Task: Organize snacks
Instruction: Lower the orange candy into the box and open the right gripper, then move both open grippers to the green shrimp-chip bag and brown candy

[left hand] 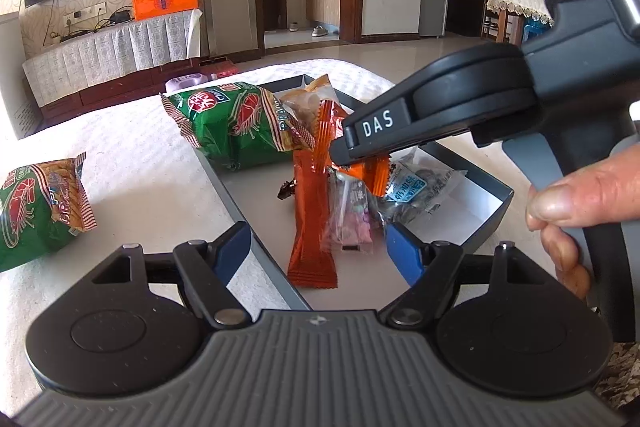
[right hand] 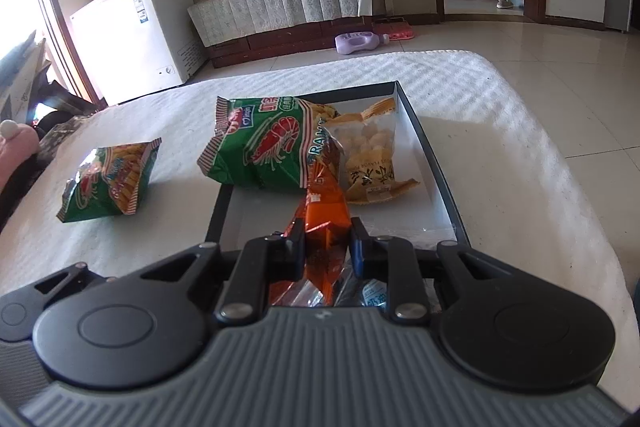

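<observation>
A dark grey tray [left hand: 494,189] with a white floor sits on the white table. In it lie a green prawn-cracker bag [left hand: 236,123], a yellow snack bag [right hand: 368,155], a long orange packet [left hand: 312,227], a pink packet [left hand: 352,223] and a clear packet with a blue label [left hand: 416,191]. My left gripper [left hand: 320,255] stands open over the tray's near end, its pads either side of the long orange packet without touching it. My right gripper [right hand: 326,247] is shut on a second orange packet [right hand: 326,227] above the tray [right hand: 424,147].
A second green prawn-cracker bag [left hand: 36,211] lies on the tablecloth left of the tray, also visible as the green bag [right hand: 108,179]. A hand [left hand: 568,203] grips the right tool's handle. Beyond the table are a tiled floor, a TV cabinet and a purple bottle [right hand: 360,43].
</observation>
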Demonstrator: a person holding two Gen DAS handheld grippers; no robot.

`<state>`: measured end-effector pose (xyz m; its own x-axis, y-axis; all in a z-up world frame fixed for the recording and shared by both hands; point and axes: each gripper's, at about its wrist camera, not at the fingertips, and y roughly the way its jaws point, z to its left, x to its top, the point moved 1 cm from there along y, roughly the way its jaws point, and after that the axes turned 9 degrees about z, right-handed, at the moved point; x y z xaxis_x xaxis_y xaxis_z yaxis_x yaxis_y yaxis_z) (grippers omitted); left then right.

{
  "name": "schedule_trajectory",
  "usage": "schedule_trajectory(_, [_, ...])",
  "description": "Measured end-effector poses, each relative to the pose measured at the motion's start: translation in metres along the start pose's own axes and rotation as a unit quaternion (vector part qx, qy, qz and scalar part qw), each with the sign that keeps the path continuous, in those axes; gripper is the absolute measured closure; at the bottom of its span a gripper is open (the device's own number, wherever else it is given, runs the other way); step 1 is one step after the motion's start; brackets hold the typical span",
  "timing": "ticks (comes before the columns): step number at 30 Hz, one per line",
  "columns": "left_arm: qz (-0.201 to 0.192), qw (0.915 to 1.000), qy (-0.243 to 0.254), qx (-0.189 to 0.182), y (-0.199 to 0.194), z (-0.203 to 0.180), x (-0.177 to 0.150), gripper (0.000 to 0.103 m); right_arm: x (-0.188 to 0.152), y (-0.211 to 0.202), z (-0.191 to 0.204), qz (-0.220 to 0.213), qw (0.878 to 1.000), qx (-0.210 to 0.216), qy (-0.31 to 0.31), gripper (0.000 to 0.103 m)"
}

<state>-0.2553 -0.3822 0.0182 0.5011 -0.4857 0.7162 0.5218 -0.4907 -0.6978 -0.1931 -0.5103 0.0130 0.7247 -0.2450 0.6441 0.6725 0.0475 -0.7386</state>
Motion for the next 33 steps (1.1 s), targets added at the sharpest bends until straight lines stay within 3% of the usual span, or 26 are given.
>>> schedule_trajectory(10, [0.002,1.0,0.003,0.001,0.002,-0.004,0.0,0.021,-0.001,0.003,0.002,0.0,0.999,-0.028,-0.021,0.075])
schedule_trajectory(18, [0.002,1.0,0.003,0.002,0.002,-0.005,-0.001,0.019,-0.002,-0.001,-0.003,-0.001,0.999,-0.031,-0.012,0.055])
schedule_trajectory(24, [0.001,1.0,0.002,0.002,0.003,-0.005,0.0,0.019,-0.002,-0.014,-0.006,-0.024,0.999,-0.027,-0.004,0.048])
schedule_trajectory(33, [-0.005,0.9998,-0.016,0.014,-0.003,0.009,0.002,0.019,0.002,-0.035,0.001,-0.081,0.997,-0.013,0.009,0.047])
